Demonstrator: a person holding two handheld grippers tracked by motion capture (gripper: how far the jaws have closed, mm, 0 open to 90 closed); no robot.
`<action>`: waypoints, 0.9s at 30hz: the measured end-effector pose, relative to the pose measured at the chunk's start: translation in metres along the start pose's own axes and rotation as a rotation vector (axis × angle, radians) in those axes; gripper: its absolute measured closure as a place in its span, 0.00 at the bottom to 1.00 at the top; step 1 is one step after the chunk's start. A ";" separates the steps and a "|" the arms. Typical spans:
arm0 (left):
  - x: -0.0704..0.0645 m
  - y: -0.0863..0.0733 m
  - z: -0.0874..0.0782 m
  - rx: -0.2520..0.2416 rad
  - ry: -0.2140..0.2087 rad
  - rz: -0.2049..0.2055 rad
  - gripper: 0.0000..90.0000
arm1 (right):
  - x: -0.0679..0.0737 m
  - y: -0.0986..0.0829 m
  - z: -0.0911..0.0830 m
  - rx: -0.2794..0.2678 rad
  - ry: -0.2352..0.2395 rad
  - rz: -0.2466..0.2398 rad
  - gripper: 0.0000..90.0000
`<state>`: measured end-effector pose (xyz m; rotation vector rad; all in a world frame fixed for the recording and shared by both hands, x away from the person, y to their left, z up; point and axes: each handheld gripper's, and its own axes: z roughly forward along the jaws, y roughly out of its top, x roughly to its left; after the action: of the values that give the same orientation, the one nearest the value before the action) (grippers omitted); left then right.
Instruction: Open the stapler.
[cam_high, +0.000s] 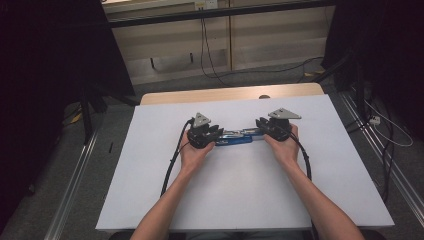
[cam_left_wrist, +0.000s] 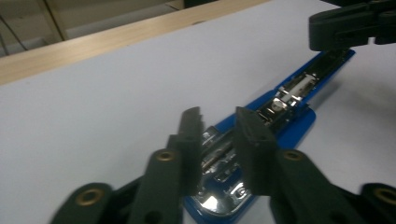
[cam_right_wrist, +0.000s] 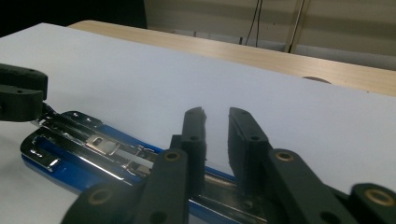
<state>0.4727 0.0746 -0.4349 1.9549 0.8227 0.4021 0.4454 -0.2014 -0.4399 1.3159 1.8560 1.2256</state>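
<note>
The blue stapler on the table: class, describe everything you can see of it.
The stapler is blue with shiny chrome metal inside. It lies swung open and flat on the white table cover, its staple channel facing up, running left to right near the table's middle. The left gripper sits over one end, the right gripper over the other, each with jaws slightly parted above the metal; whether they pinch it cannot be told.

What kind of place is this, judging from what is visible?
Probably a lab or recording workspace: a table under a white cover, black curtains at the sides, cables on the floor, and hand-held grippers at a blue stapler.
</note>
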 end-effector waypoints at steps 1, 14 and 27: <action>0.001 0.000 -0.001 -0.006 0.001 -0.006 0.73 | 0.000 0.000 -0.001 -0.003 0.006 -0.003 0.81; 0.015 0.003 -0.016 0.019 0.069 -0.061 0.20 | 0.003 0.003 -0.002 -0.020 0.015 -0.004 0.21; 0.016 -0.007 -0.036 -0.011 0.058 -0.014 0.05 | 0.000 0.006 -0.012 -0.035 0.023 -0.001 0.04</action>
<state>0.4609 0.1115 -0.4240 1.9336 0.8688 0.4559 0.4383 -0.2049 -0.4295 1.2872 1.8427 1.2724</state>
